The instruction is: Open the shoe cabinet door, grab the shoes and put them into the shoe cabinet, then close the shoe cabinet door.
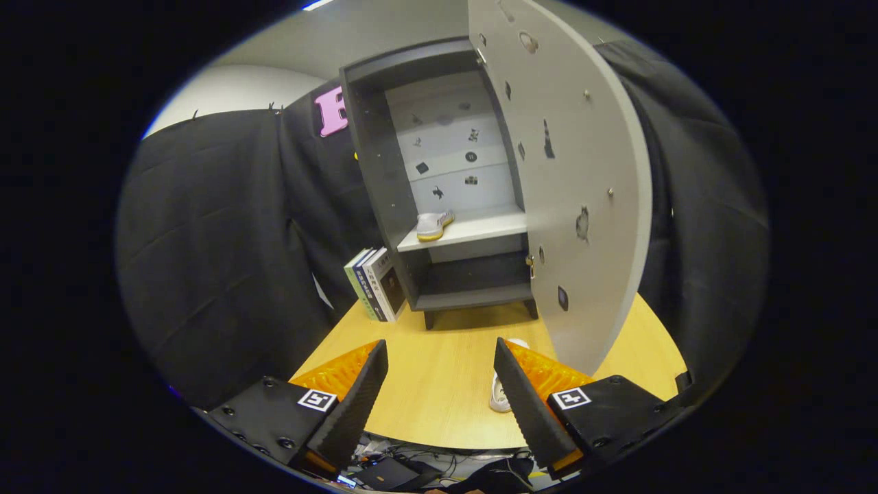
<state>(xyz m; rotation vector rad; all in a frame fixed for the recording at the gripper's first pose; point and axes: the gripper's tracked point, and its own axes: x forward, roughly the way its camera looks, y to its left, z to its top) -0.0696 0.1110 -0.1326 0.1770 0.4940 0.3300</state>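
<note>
And here we are with the shoe cabinet point(384, 178) standing wide open at twelve o'clock from the gripper point(439, 387), dark grey frame, pale back panel dotted with small dark stickers, set on short feet at the far end of the wooden table point(439, 384). Its door point(569, 171) swings out toward one o'clock, a big pale grey slab with screw holes and little dark patches, its near edge reaching almost to the right finger. Up on the light middle shelf point(480, 230) sits one white sneaker point(433, 225) with a yellowish sole, heel toward us, near the shelf's left end. The second white shoe point(502, 391) lies on the tabletop just at the inner side of the right finger, mostly hidden behind it, toe peeking out above the finger's tip. The gripper's fingers are spread wide apart with bare table between them, grasping nothing. At eleven o'clock, a small row of books point(374, 285) leans against the cabinet's left side; their spines carry writing, too small to read. Each finger mount carries a square black-and-white marker tag point(317, 399). Black cloth point(219, 240) hangs behind, and cables point(439, 466) tangle below the table's near edge.
</note>
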